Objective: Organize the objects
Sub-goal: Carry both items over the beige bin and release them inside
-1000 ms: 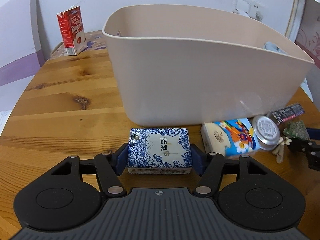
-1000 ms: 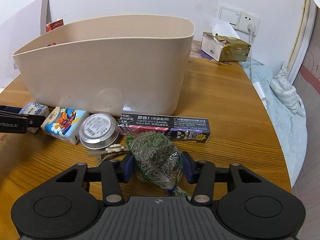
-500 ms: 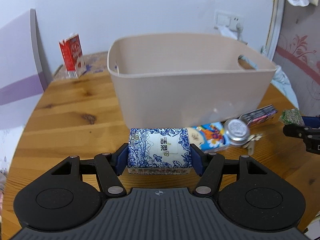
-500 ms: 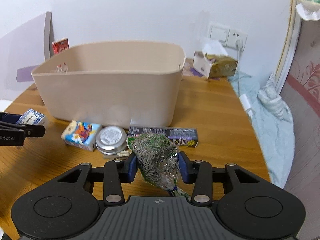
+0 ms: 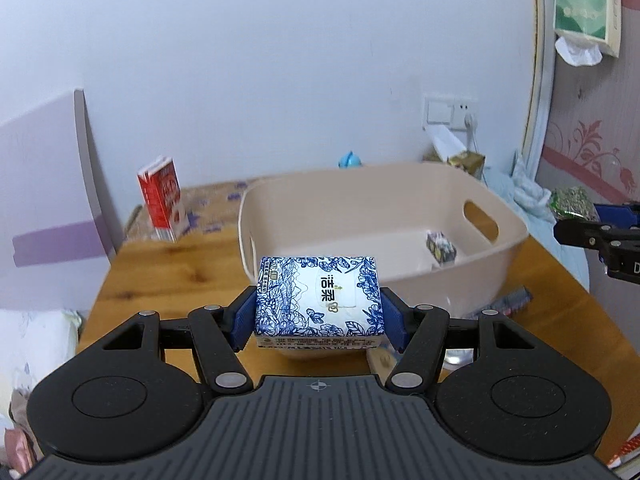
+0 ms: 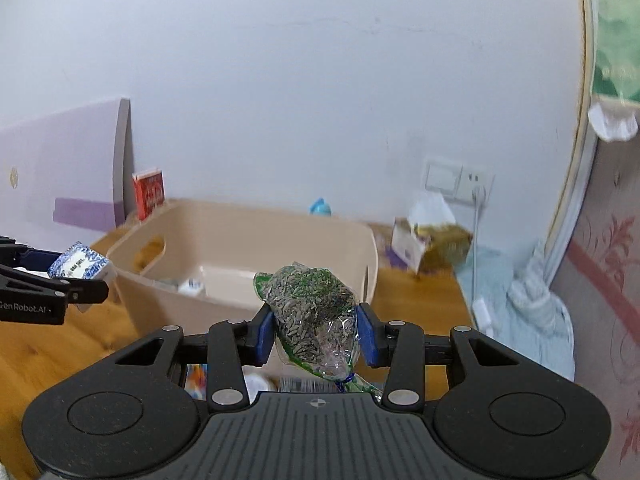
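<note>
My left gripper (image 5: 319,318) is shut on a blue-and-white tissue pack (image 5: 318,300), held in the air above the near wall of the beige tub (image 5: 400,268). My right gripper (image 6: 316,334) is shut on a clear bag of dried seeds (image 6: 314,316), held above the tub's (image 6: 248,240) near right corner. In the right wrist view the left gripper and the tissue pack (image 6: 78,266) show at far left. In the left wrist view the seed bag (image 5: 572,202) shows at far right. A small dark packet (image 5: 440,248) lies inside the tub.
A red milk carton (image 5: 162,198) stands on the wooden table (image 5: 160,280) at back left. A tissue box (image 6: 432,246) sits by the wall socket (image 6: 456,180). A dark flat box (image 5: 508,300), a colourful pack (image 6: 196,376) and a tin lie before the tub. Blue bedding (image 6: 516,312) lies right.
Both grippers have risen from the table with their objects, and the views now look down into the tub. The grips have not changed.
</note>
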A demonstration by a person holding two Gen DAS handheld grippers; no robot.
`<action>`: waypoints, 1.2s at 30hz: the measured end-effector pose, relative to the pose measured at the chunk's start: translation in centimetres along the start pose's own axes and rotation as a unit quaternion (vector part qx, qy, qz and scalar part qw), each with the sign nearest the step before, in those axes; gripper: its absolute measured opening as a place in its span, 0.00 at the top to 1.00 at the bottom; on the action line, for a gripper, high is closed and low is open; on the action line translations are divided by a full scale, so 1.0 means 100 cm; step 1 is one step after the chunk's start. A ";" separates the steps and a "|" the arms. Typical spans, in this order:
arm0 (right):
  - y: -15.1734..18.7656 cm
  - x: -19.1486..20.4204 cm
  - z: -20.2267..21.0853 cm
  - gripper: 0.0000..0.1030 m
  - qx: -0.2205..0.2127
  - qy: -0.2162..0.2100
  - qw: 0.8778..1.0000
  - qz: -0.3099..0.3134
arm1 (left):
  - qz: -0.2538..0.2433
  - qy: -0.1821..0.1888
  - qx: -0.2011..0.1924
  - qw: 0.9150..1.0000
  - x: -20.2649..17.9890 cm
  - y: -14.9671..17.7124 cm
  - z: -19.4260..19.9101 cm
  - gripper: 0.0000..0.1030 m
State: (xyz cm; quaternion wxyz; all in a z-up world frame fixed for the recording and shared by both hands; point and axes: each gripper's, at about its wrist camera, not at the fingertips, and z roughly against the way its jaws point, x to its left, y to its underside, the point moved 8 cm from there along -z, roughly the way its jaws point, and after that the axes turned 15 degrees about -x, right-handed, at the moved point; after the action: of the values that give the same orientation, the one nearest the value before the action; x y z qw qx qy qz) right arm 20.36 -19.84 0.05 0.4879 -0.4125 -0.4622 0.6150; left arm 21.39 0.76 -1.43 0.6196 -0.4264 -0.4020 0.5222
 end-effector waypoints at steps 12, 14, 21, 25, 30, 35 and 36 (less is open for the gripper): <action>-0.039 0.002 -0.054 0.61 -0.035 -0.002 0.999 0.002 | -0.006 -0.009 0.013 1.000 0.000 -0.032 -0.063 0.37; -0.041 0.003 -0.065 0.61 -0.040 -0.001 0.999 0.000 | 0.002 -0.005 0.028 1.000 -0.002 -0.029 -0.079 0.37; -0.022 0.014 -0.115 0.60 0.002 -0.002 1.000 0.002 | 0.003 -0.023 0.086 0.996 -0.003 -0.008 -0.132 0.38; 0.000 0.021 -0.137 0.59 0.045 -0.004 0.999 0.005 | 0.001 -0.033 0.112 0.993 0.001 0.007 -0.147 0.37; 0.024 0.023 -0.147 0.48 0.084 -0.001 0.996 0.009 | -0.010 -0.033 0.117 0.993 0.003 0.013 -0.148 0.37; 0.018 0.015 -0.130 0.34 0.064 0.002 0.998 -0.004 | -0.014 -0.040 0.081 0.996 0.004 0.001 -0.132 0.21; 0.014 0.013 -0.123 0.32 0.055 0.004 0.998 -0.004 | -0.013 -0.041 0.073 0.996 0.004 -0.003 -0.127 0.20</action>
State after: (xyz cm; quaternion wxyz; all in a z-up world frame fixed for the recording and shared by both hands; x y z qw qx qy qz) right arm 31.64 -16.65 -4.28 0.5144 -0.3850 -0.4275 0.6360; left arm 33.51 -0.29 -5.07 0.6389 -0.3532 -0.3928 0.5592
